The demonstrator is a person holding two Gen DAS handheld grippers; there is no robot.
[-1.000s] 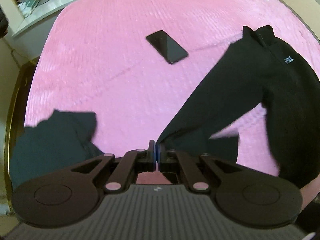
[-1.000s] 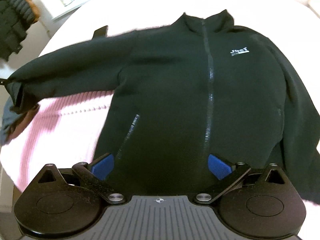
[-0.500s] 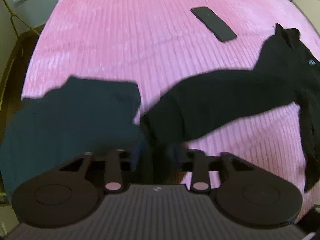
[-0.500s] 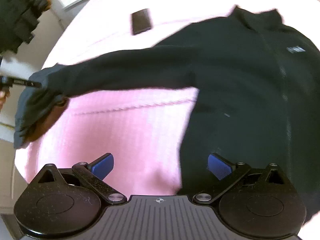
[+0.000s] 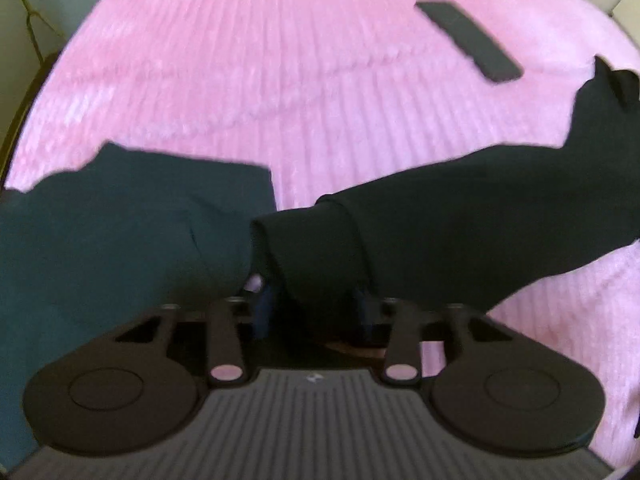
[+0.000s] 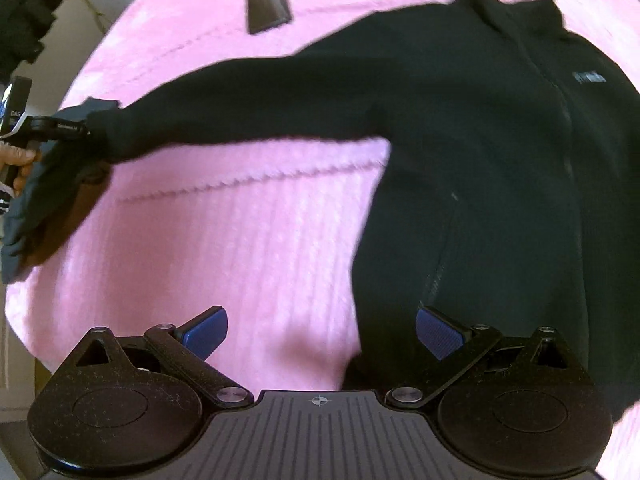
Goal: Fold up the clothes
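A black zip jacket [image 6: 480, 140] lies front up on the pink bedspread [image 6: 240, 240], with its collar at the far side. Its sleeve [image 5: 460, 208] is stretched out straight to the left. The cuff lies between the fingers of my left gripper [image 5: 314, 304], whose jaws stand apart around it. In the right wrist view the left gripper [image 6: 60, 128] sits at the cuff end. My right gripper [image 6: 320, 334] hangs open over the bedspread near the jacket's lower edge. Its right pad [image 6: 440, 336] is over the black fabric, and nothing is held.
A dark teal garment [image 5: 120, 240] lies bunched at the bed's left edge, right beside the cuff. A black phone [image 5: 468, 40] rests on the bedspread beyond the sleeve. A person's hand [image 6: 16, 160] holds the left gripper. Dark clothing [image 6: 28, 12] hangs at the far left.
The left gripper pulled the sleeve out to the left toward the teal garment, and its jaws, shut a second ago, have spread. The right gripper's view slid left off the jacket body.
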